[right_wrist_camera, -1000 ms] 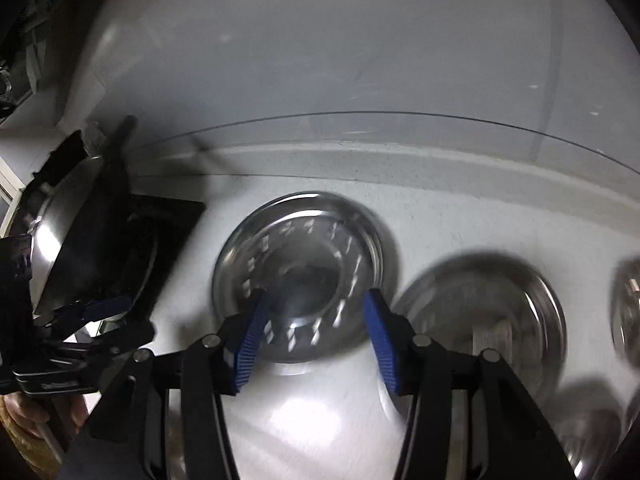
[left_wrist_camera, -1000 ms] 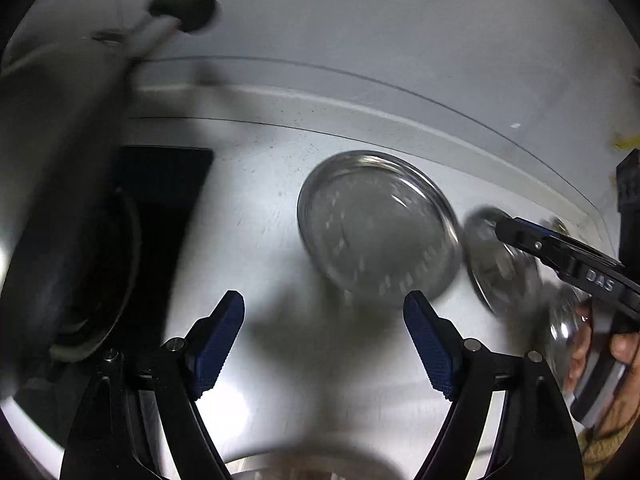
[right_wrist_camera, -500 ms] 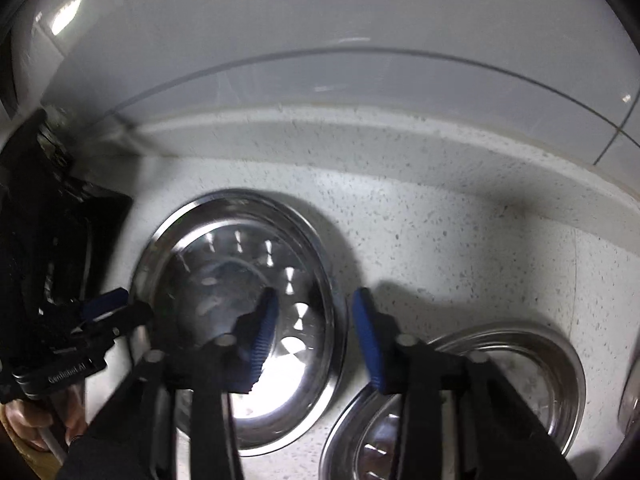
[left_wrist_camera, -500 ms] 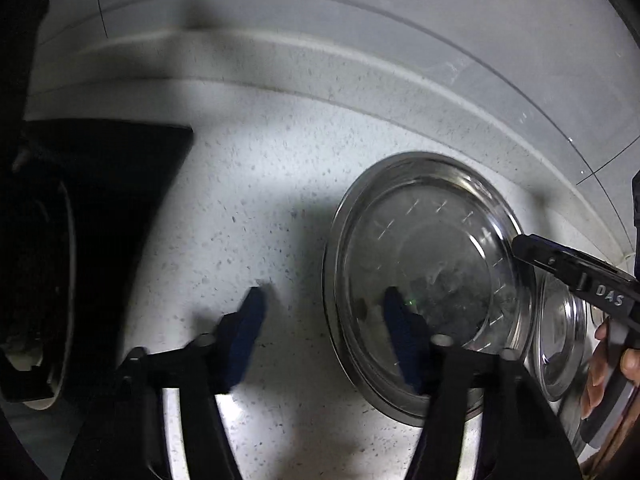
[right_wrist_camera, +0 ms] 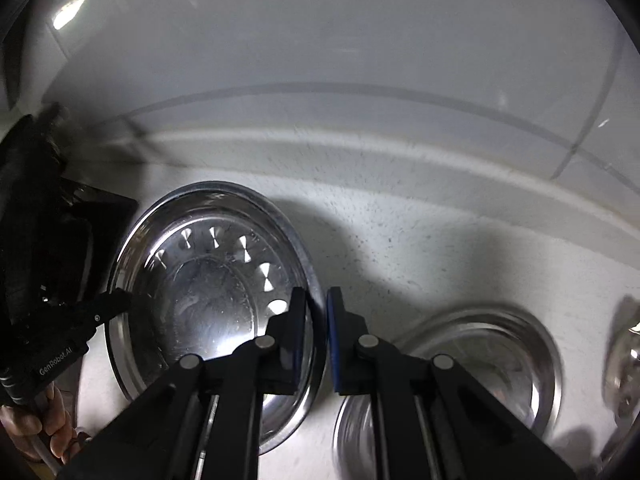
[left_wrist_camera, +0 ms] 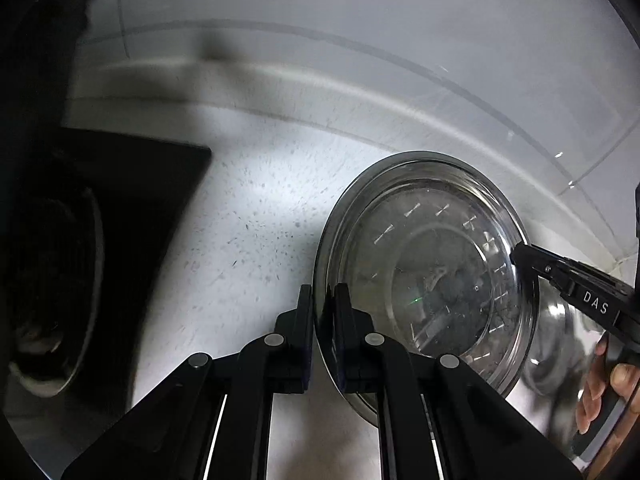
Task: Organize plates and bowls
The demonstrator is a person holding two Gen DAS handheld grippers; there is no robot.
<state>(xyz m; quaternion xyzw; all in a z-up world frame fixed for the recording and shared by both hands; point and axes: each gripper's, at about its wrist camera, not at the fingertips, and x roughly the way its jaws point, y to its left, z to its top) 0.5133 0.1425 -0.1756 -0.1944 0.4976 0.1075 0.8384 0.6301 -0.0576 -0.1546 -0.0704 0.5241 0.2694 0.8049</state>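
Left claw [left_wrist_camera: 324, 320]: black frame, jaws drawn narrow and pinching the near-left rim of plate 1 [left_wrist_camera: 424, 276], 1 finger [left_wrist_camera: 306, 312] outside the rim and 1 inside. Seen from the right wrist, the same claw [right_wrist_camera: 120, 300] reaches in from the left and meets that plate at its left edge; a hand [right_wrist_camera: 44, 428] grips its handle below.

Right claw [right_wrist_camera: 318, 324]: black frame with blue pads, jaws narrow and clamped on the right rim of plate 1 [right_wrist_camera: 212, 280], 1 pad inside the rim and 1 outside. From the left wrist it [left_wrist_camera: 516, 252] enters from the right, lettered "DAS", its tip on the plate's far-right edge, with a hand [left_wrist_camera: 604, 384] on the handle.

Plate 1: round, polished steel, shallow with a raised rim, scratched centre, bright reflections across the well. Lies on the table [left_wrist_camera: 248, 232], gripped at 2 opposite edges.

Plate 2 [right_wrist_camera: 508, 356]: steel, similar form, on the table just right of plate 1, partly hidden behind the right claw; touching or apart cannot be told.

Item 3 [right_wrist_camera: 624, 368]: a further steel vessel at the far right edge, blurred; type cannot be told.

Table: white speckled stone with a raised back edge.

Dark rack [left_wrist_camera: 92, 248]: black, at the left of the table, holding round dishes on edge; detail too dim to tell.
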